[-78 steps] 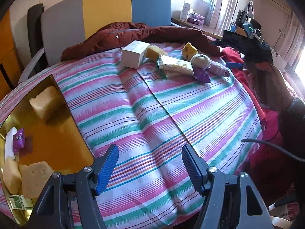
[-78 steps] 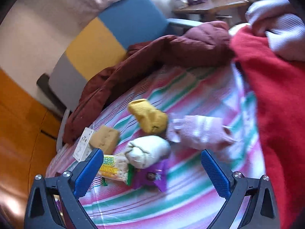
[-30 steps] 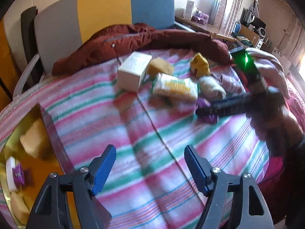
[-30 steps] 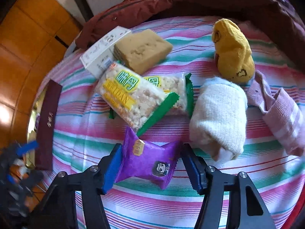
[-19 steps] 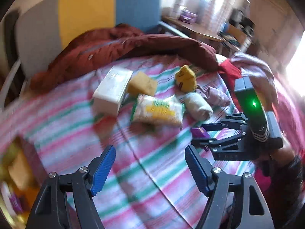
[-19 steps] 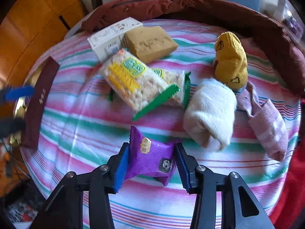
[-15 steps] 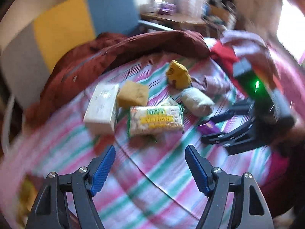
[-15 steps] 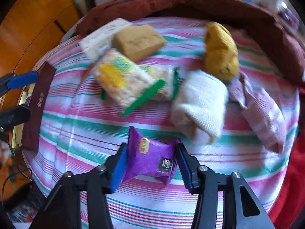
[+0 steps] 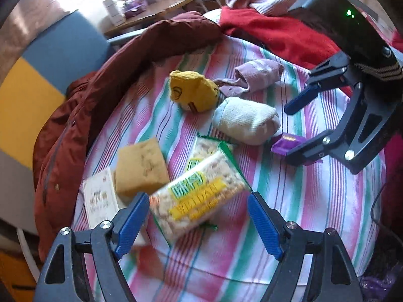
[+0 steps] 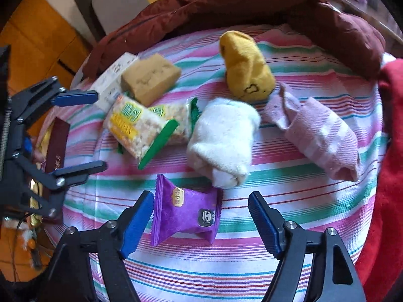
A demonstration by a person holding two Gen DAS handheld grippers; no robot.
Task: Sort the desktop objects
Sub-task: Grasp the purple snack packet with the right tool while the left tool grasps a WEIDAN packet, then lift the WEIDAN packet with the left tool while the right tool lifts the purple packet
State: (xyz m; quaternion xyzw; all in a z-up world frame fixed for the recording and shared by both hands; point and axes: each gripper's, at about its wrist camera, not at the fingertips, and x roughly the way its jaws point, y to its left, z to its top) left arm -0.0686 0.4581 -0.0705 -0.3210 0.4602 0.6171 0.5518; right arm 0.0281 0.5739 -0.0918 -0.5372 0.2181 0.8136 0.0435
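Looking along the right gripper (image 10: pixel 201 222), going left to right. Far left: left gripper (image 10: pixel 83 132) hanging over the edge of the striped surface (image 10: pixel 289 209), fingers (image 10: pixel 75 97) spread wide, nothing between them. Just under it, a dark red booklet (image 10: pixel 56 146) lying at the surface's edge. Next, a white box (image 10: pixel 113 83) with a brown sponge (image 10: pixel 149 78) leaning against it. In front of those, two cracker packs (image 10: pixel 141 130) overlapping, green seams sticking out. Centre, close in: purple snack packet (image 10: pixel 185 217) lying on the stripes between the right fingers (image 10: pixel 137 224), blue pads spread, left pad right at the packet's crimped edge, right pad well clear of it. Just beyond the packet, a rolled white sock (image 10: pixel 224 142). Behind that, a yellow sock (image 10: pixel 245 66) bundled up. Further right, a pink striped sock (image 10: pixel 317 130) lying flat. Maroon jacket (image 10: pixel 252 10) curling round the back, red cloth (image 10: pixel 388 166) piled at the far right.

From the left wrist: fingers (image 9: pixel 132 224) spread either side of the nearest cracker pack (image 9: pixel 199 196), not touching it. Sponge (image 9: pixel 141 167) and box (image 9: pixel 99 201) to the left, yellow sock (image 9: pixel 192 91) and white sock (image 9: pixel 245 120) beyond, right gripper (image 9: pixel 296 125) at the right with the purple packet (image 9: pixel 287 143) half hidden behind its lower finger.
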